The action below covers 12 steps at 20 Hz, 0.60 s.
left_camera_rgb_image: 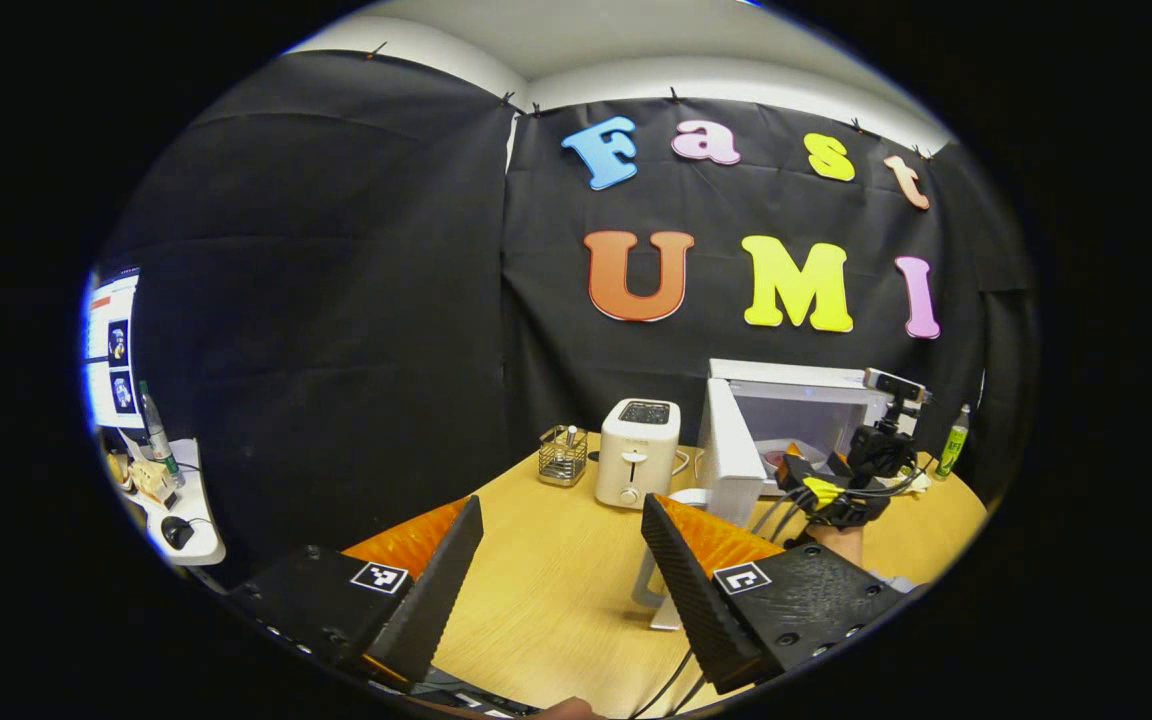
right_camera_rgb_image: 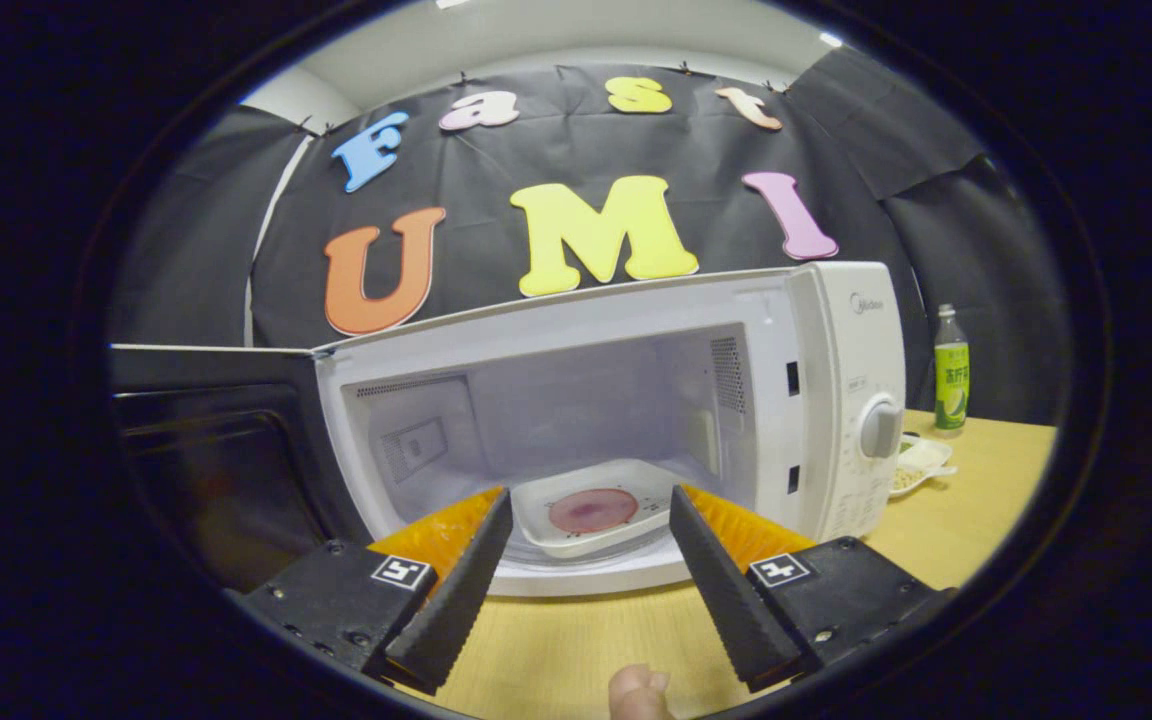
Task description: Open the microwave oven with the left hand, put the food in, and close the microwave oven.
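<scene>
In the right gripper view, the right tongs (right_camera_rgb_image: 586, 560) were spread wide, gripping nothing, and hovered just in front of the microwave (right_camera_rgb_image: 636, 400), which stood on the wooden counter (right_camera_rgb_image: 976, 500). Its door (right_camera_rgb_image: 216, 450) was swung fully open to the left. Inside the cavity lay a white tray (right_camera_rgb_image: 591, 515) holding the food (right_camera_rgb_image: 593, 510), a round reddish-pink slice, seen between the two fingers but apart from them. The tray sat near the front of the cavity floor. To the right of the microwave's dial (right_camera_rgb_image: 881, 428), a small white dish (right_camera_rgb_image: 921, 465) rested on the counter, and farther back stood a green bottle (right_camera_rgb_image: 951, 370). A fingertip (right_camera_rgb_image: 636, 690) showed at the bottom edge of that view.

In the left gripper view, the left tongs (left_camera_rgb_image: 561, 560) were also spread apart and empty, held over the near part of the counter (left_camera_rgb_image: 556, 600), well away from the microwave (left_camera_rgb_image: 796, 420). From there the microwave stood at the far right of the counter with its door (left_camera_rgb_image: 731, 450) open toward the viewer. The right tongs (left_camera_rgb_image: 816, 490), with the hand (left_camera_rgb_image: 841, 545) holding them, were at the microwave's opening, though whether they were spread could not be made out from that side. Left of the microwave stood a cream toaster (left_camera_rgb_image: 638, 450), and left of that a small wire basket (left_camera_rgb_image: 563, 455). A white stand (left_camera_rgb_image: 661, 590) stood on the counter near the right finger. At the far left edge, a side desk (left_camera_rgb_image: 186, 520) carried a monitor (left_camera_rgb_image: 114, 350), a bottle (left_camera_rgb_image: 156, 430) and a mouse (left_camera_rgb_image: 176, 530).
</scene>
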Available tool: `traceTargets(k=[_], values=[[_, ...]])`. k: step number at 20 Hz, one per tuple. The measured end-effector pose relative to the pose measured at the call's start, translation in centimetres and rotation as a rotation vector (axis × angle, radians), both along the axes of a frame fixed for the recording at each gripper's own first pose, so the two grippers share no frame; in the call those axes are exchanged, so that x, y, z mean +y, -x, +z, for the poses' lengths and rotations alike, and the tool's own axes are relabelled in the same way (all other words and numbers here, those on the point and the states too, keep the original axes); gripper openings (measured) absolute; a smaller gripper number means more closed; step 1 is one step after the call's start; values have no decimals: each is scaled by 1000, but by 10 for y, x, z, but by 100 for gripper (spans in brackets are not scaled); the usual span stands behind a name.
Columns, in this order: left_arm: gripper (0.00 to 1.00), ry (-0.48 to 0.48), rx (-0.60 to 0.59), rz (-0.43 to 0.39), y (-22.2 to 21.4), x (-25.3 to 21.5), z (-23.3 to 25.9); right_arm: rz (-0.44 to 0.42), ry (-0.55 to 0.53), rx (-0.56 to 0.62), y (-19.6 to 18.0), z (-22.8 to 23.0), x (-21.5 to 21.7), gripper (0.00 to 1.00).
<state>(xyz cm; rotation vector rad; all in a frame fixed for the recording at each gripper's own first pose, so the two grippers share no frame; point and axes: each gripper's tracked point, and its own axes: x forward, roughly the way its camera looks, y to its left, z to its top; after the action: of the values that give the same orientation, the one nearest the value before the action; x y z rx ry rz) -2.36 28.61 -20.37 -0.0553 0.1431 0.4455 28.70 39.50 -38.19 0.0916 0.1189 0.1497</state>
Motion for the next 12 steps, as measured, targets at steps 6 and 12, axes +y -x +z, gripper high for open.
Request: traceTargets(k=[6,12], values=[[87,21,-44,-35,-20,14,-8,24,42,10,37,37,-39,100],[87,43,-38,-56,-32,4,-22,31,230,-90,43,61,-43,91]])
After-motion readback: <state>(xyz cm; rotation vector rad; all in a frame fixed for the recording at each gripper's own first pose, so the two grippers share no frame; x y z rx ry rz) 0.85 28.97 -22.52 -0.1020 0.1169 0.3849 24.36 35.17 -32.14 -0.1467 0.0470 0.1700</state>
